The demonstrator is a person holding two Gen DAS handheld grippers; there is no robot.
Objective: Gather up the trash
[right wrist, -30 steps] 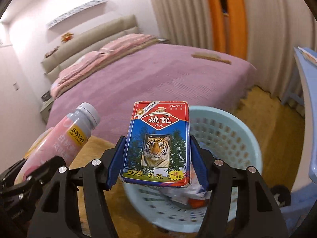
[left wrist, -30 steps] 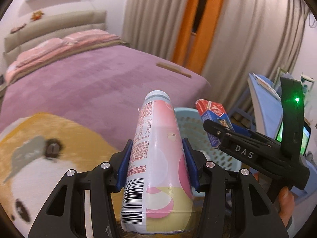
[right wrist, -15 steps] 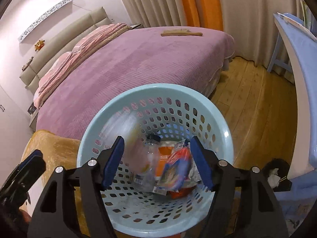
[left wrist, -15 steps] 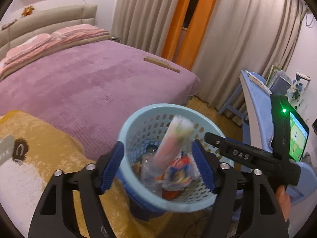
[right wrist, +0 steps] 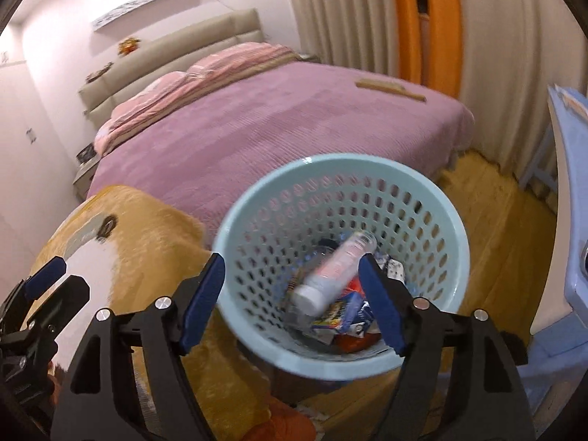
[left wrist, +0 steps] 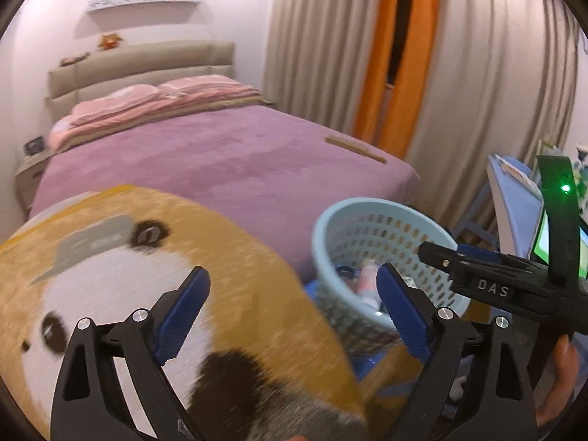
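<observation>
Left hand-held gripper (left wrist: 292, 307): jaws spread wide, nothing between them, touching nothing. It hangs over a yellow-and-white bear-face blanket (left wrist: 154, 286), with the light blue perforated basket (left wrist: 332, 217) just to its right. Right hand-held gripper (right wrist: 292, 296): jaws also wide apart and empty, held above the basket (right wrist: 341, 163) and looking down into its mouth. The pink bottle (right wrist: 336, 270) lies tilted inside the basket, white base toward the camera, resting on the other trash. The playing-card box (right wrist: 343, 310) lies under and beside the bottle at the basket bottom, among wrappers and a clear plastic bottle. The basket sits next to the foot of the purple bed (right wrist: 257, 121). A blue desk (right wrist: 567, 169) stands to the right of the basket.
</observation>
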